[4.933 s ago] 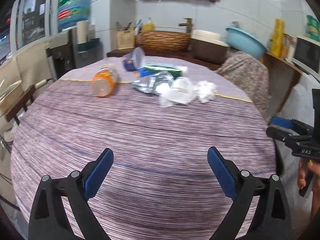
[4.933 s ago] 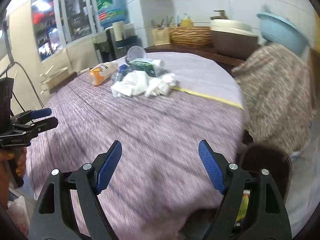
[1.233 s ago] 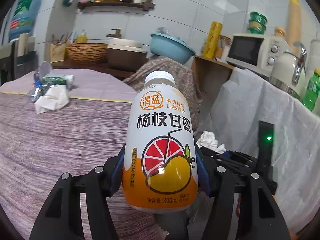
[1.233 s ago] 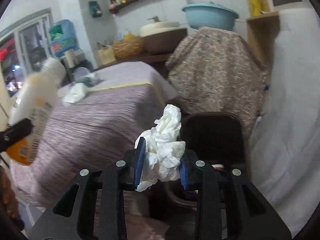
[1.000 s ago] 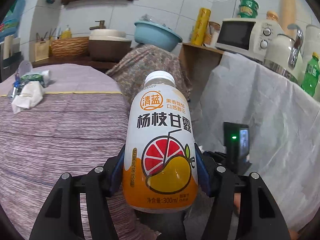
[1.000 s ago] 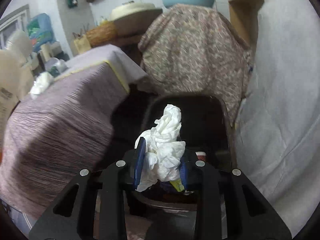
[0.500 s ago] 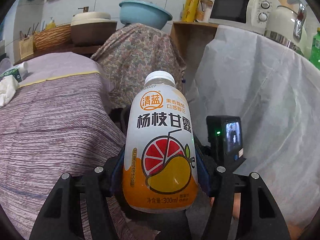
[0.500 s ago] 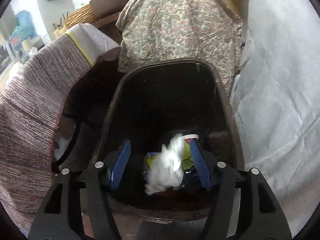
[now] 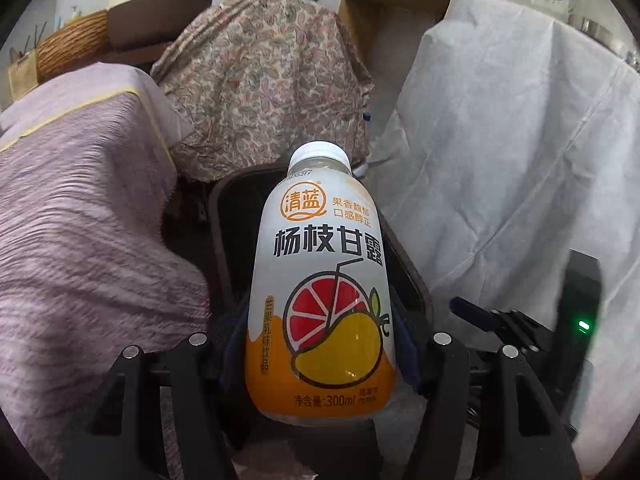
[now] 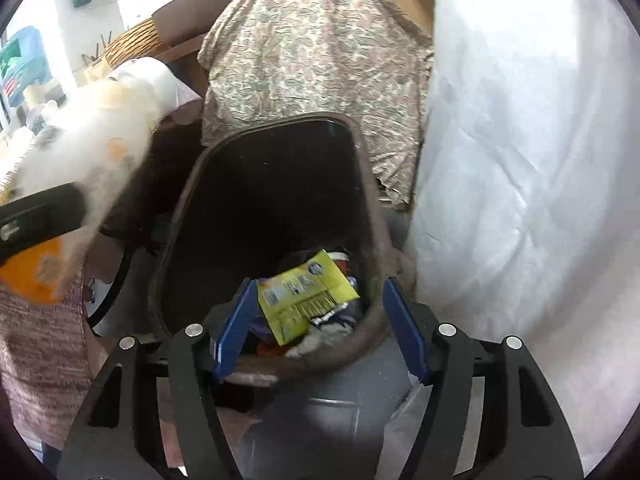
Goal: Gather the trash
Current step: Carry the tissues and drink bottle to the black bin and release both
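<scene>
My left gripper (image 9: pixel 320 344) is shut on a white and orange juice bottle (image 9: pixel 322 280), cap up, held above the dark trash bin (image 9: pixel 224 216). The same bottle (image 10: pixel 76 172) shows blurred at the left of the right wrist view. My right gripper (image 10: pixel 316 324) is open and empty over the bin (image 10: pixel 176 216). In the bin lie a yellow wrapper (image 10: pixel 308 296) and a crumpled white tissue (image 10: pixel 320 338).
The table with the purple striped cloth (image 9: pixel 80 220) stands left of the bin. A floral cloth (image 9: pixel 264 76) covers something behind it. A white sheet (image 9: pixel 512 152) hangs at the right. The other gripper's body (image 9: pixel 576 320) is at the lower right.
My right gripper opened over the bin and the tissue dropped in. My left gripper carried the bottle from the table side to above the bin.
</scene>
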